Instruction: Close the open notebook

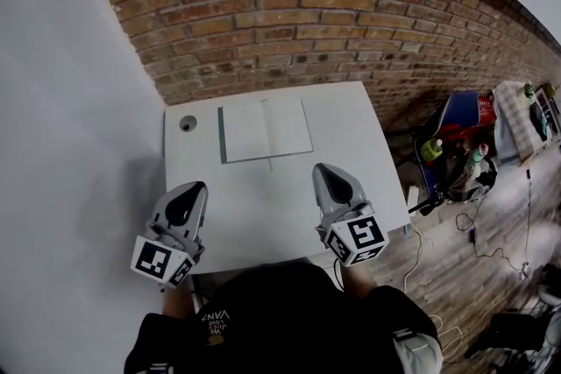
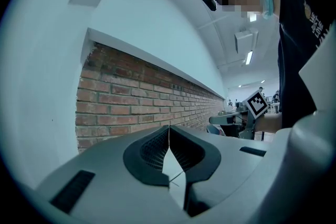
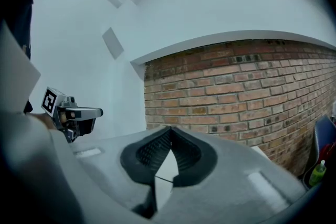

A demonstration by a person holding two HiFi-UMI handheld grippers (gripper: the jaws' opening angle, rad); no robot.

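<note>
The 2 pairs of jaws are pressed together on nothing. The left gripper (image 1: pixel 195 187) and right gripper (image 1: pixel 321 170) hover at the near side of the table (image 1: pixel 263 210). The notebook (image 1: pixel 266 129) lies open and flat by the far edge, well apart from both, so I judge that closing has not begun.

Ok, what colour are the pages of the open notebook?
The notebook has plain white pages, with a dark edge at its left; head view shows it best.

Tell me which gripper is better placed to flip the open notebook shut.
Right, probably. The right gripper sits just short of the notebook's right page edge; the left gripper is farther off, near the table's left edge. Both are shut.
</note>
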